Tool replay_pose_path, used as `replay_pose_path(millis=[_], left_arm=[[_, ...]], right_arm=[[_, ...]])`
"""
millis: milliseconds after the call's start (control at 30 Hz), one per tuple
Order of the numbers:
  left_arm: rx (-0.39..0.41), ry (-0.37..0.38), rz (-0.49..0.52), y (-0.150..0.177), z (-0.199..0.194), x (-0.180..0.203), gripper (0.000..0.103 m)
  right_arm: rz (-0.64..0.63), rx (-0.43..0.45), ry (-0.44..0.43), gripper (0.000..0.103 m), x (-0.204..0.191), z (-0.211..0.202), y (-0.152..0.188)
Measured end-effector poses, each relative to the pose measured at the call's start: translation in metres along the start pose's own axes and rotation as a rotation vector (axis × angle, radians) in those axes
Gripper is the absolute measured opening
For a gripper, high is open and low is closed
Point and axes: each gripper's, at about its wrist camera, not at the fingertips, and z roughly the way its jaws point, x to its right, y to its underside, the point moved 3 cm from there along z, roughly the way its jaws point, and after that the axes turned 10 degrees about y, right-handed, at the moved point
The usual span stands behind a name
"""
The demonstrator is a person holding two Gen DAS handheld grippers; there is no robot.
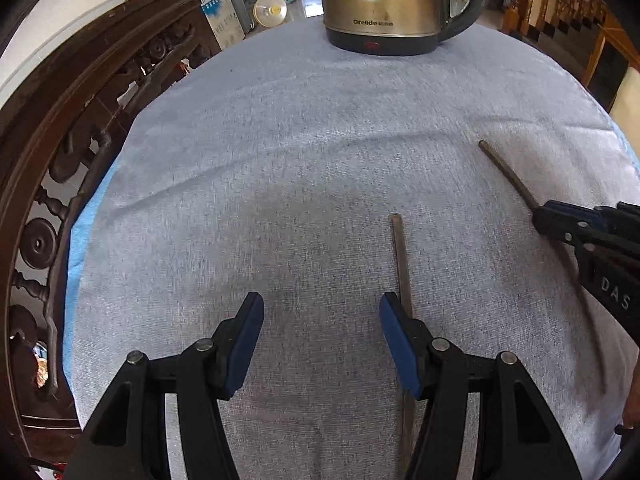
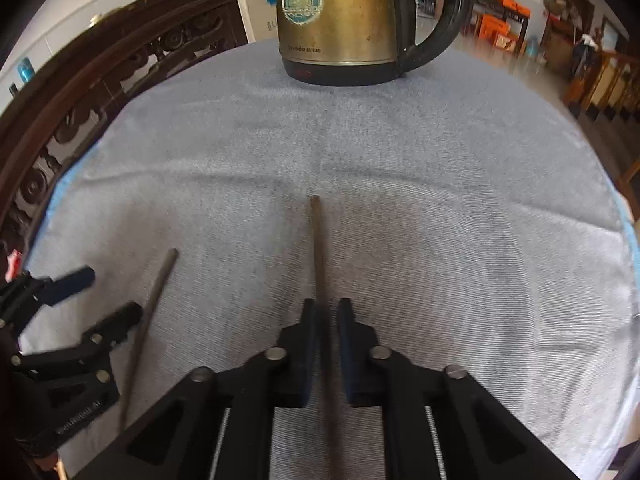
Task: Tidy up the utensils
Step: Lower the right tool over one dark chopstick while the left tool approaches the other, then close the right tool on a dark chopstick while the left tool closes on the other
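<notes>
Your right tongs (image 2: pixel 324 312) are clamped on one chopstick (image 2: pixel 318 240) at frame centre; your left tongs (image 1: pixel 322 312) stand apart, the other chopstick (image 1: pixel 400 256) just outside them.

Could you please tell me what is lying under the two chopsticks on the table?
Both chopsticks lie on a grey-blue cloth, as does the kettle. The cloth covers the table completely, so its surface cannot be seen.
</notes>
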Motion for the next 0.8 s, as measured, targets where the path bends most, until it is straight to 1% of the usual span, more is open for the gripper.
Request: replay_pose_path(millis=[200, 400, 633, 800], left_arm=[[-0.014, -0.015, -0.006, -0.002, 0.000, 0.004, 0.061], [-0.016, 0.011, 0.010, 0.002, -0.006, 0.016, 0.061], [-0.032, 0.025, 0.021, 0.007, -0.004, 0.021, 0.061], [-0.036, 0.031, 0.031, 0.006, -0.003, 0.024, 0.061]], right_arm=[[0.026, -0.009, -0.013, 0.010, 0.013, -0.005, 0.014], [0.041, -0.014, -0.008, 0.009, 0.029, -0.013, 0.031], [0.079, -0.069, -0.006, 0.009, 0.044, -0.025, 0.058], [0.074, -0.101, 0.006, 0.009, 0.048, -0.027, 0.065]])
